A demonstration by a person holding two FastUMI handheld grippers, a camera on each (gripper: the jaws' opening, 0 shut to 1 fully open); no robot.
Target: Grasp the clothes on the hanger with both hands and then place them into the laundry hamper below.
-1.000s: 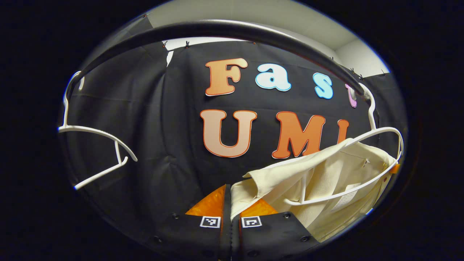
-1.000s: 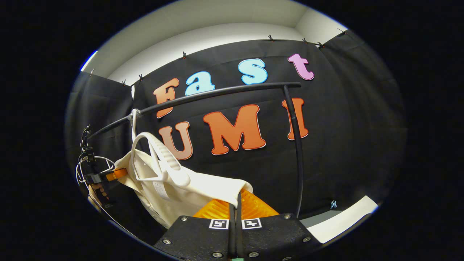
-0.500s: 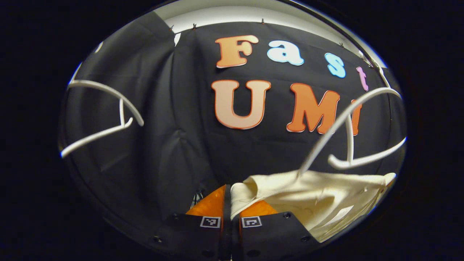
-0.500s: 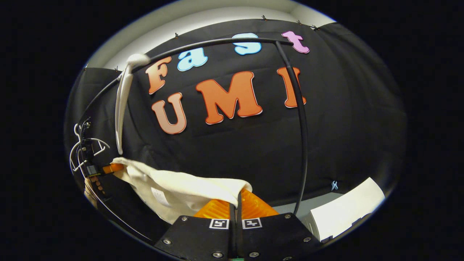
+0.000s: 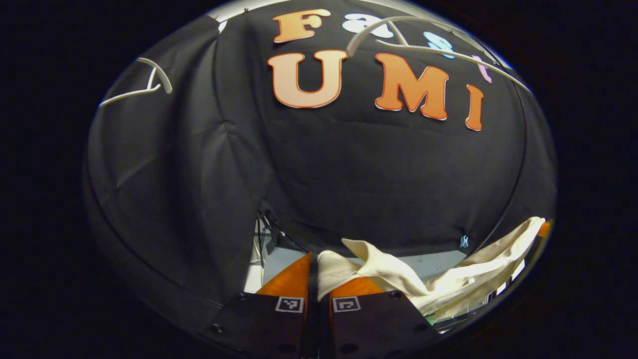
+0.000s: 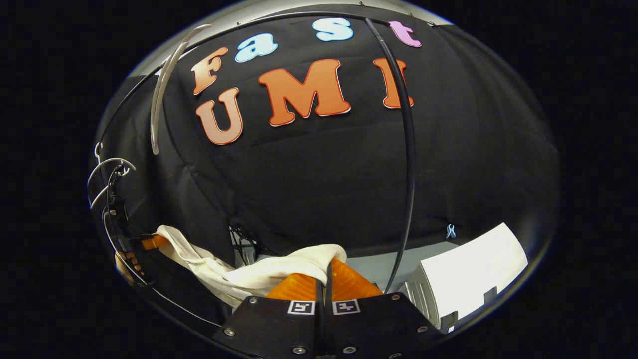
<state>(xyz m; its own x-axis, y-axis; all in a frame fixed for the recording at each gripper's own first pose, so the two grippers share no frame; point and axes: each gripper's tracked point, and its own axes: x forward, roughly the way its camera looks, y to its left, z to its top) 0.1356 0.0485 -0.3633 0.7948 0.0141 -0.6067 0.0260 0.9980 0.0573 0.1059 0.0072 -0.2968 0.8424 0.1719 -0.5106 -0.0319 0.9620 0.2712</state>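
Cream-coloured cloth garment (image 5: 398, 271) is pinched at one corner between the two fingers of the left tool (image 5: 313, 269), which are pressed together on the fabric at the bottom of the left gripper view. From that pinch the cloth runs off to the right in loose folds and rises to the far right edge, where its other end meets the right tool (image 5: 543, 228), seen there only as a small tip.

In the right gripper view the right tool (image 6: 326, 274) is likewise closed on the garment (image 6: 279, 269); the fabric bunches over the fingertips, then sags away to the left and climbs to the left tool (image 6: 152, 243) near the left edge, with the fingers of a hand (image 6: 128, 259) just below it. The garment thus hangs slack between the two tools, held at both ends and clear of the hangers.

Above, a white plastic hanger (image 6: 164, 85) hangs bare from the black metal rail (image 6: 406, 149) of the clothes rack, well apart from the cloth. Another white hanger (image 5: 144, 87) shows at the upper left of the left gripper view. A white box-like object (image 6: 468, 271) sits low at the right of the right gripper view.
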